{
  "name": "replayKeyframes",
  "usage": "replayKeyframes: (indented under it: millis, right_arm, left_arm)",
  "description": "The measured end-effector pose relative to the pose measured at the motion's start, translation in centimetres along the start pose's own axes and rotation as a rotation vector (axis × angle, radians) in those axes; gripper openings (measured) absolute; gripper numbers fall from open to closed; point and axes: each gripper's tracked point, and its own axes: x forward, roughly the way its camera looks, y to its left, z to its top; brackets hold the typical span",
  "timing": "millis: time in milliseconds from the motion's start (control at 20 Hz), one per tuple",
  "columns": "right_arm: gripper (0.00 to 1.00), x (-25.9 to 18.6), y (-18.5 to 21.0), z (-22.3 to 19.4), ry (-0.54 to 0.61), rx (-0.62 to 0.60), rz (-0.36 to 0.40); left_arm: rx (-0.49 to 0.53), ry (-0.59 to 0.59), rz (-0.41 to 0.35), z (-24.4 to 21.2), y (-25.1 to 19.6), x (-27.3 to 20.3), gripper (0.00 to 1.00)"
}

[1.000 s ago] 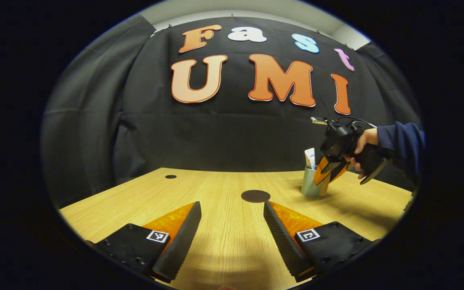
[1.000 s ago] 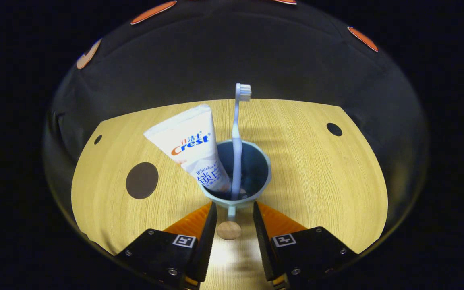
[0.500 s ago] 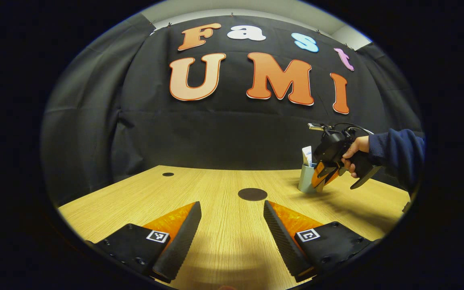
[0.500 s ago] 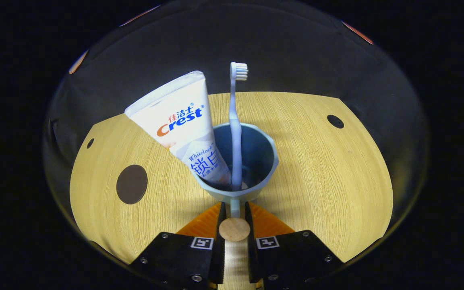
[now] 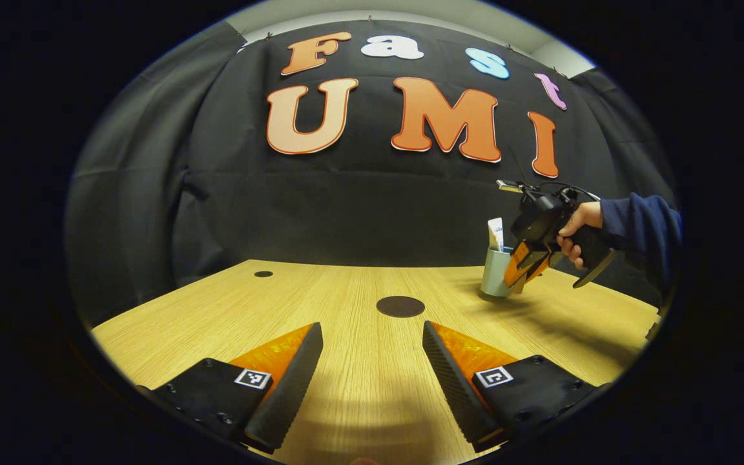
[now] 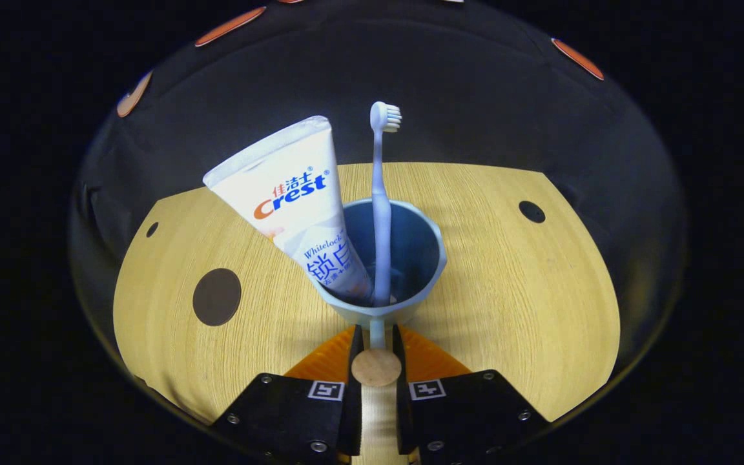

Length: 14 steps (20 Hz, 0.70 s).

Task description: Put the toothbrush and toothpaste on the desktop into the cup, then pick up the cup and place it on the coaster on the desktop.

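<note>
Beside cup [image 6: 404,271], apparently open desktop [image 6: 527,290].

Left gripper view low, facing the wall; right gripper view steep, close — both share the cup [image 5: 496,272].

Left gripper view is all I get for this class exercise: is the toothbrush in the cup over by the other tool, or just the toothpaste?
Observer: Both. In the right gripper view the toothbrush stands in the cup, bristles up, beside the toothpaste.
Operator: Does the right tool have hold of the cup?
Observer: Yes, the right tool is shut on the cup's handle.
</note>
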Motion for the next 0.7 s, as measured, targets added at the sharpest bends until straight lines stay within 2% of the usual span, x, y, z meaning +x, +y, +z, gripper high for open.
replayKeyframes:
  millis: [100,200,700]
  right_arm:
    - [0.22,0.0,0.4,0.2,-0.017,-0.002,0.017]
    - [0.22,0.1,0.8,0.1,-0.021,0.001,0.065]
    - [0.22,0.9,0.4,1.1,-0.11,-0.164,0.157]
  left_arm:
    - [-0.001,-0.005,-0.007,0.0,-0.2,-0.1,0.99]
    - [0.006,-0.006,-0.012,-0.6,-0.4,-0.4,0.99]
    - [-0.009,-0.017,0.002,-0.2,0.2,-0.4,0.99]
